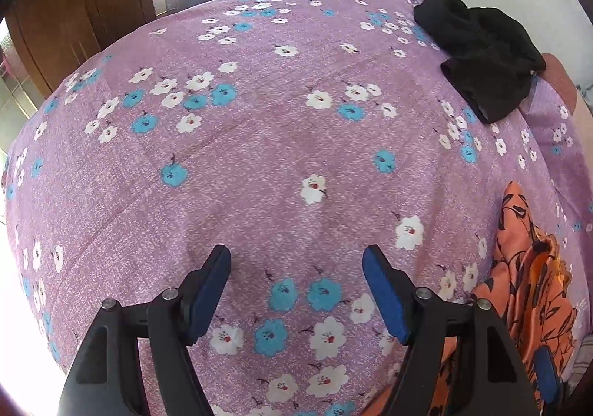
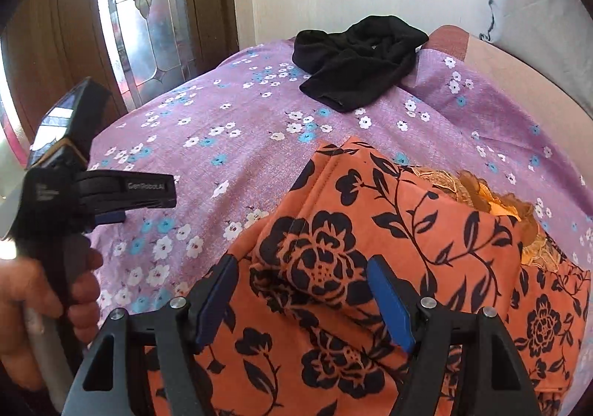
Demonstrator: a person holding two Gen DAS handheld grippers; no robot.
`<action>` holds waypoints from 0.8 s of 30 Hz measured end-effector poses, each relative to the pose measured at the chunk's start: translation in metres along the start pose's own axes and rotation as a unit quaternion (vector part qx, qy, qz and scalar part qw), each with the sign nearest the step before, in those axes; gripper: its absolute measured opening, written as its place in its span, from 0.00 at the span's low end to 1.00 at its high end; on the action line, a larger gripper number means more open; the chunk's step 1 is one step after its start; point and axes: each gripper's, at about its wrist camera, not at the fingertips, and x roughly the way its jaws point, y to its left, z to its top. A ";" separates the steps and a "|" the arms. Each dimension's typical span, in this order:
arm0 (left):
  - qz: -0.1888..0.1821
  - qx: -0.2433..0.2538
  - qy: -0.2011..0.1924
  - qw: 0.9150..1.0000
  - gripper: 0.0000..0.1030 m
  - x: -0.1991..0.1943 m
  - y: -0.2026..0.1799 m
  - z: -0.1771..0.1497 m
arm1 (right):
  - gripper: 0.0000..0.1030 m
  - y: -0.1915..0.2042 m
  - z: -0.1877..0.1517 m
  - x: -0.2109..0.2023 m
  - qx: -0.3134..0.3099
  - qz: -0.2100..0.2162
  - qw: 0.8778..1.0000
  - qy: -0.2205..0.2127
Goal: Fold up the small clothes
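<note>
The bed, covered by a purple flowered sheet (image 1: pixel 259 141), is taking up most of both views, and a broad stretch of that sheet is lying bare under the left gripper (image 1: pixel 296 260). Two garments are being shown on it.

The larger, an orange garment with a black floral print (image 2: pixel 389 238), is lying at the near right part of the bed, directly beneath the right gripper (image 2: pixel 304 267). It is appearing to be already doubled over: a thick upper layer with a straight stitched edge is resting on a flatter layer, and a patch of golden lace (image 2: pixel 478 190) is showing at its far right side. Its long axis is judged to be running from the near side of the bed diagonally away toward the far right, the stitched edge facing left toward the open sheet. Whether its folding is finished cannot be told.

The smaller, a black garment (image 2: pixel 355 63), is lying crumpled near the far edge of the bed, well apart from the orange one, and is being judged as still to be folded. No clear long axis is being shown; one flatter hemmed end is pointing toward the near side.

Both grippers are being held with jaws apart, nothing between the pads. The left gripper is being gripped by a hand (image 2: pixel 40 304).
</note>
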 end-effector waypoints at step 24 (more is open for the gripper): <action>-0.088 0.187 -0.126 0.970 0.73 -0.049 -0.095 -0.042 | 0.13 -0.296 -0.092 -0.118 0.339 -0.054 0.938 -0.041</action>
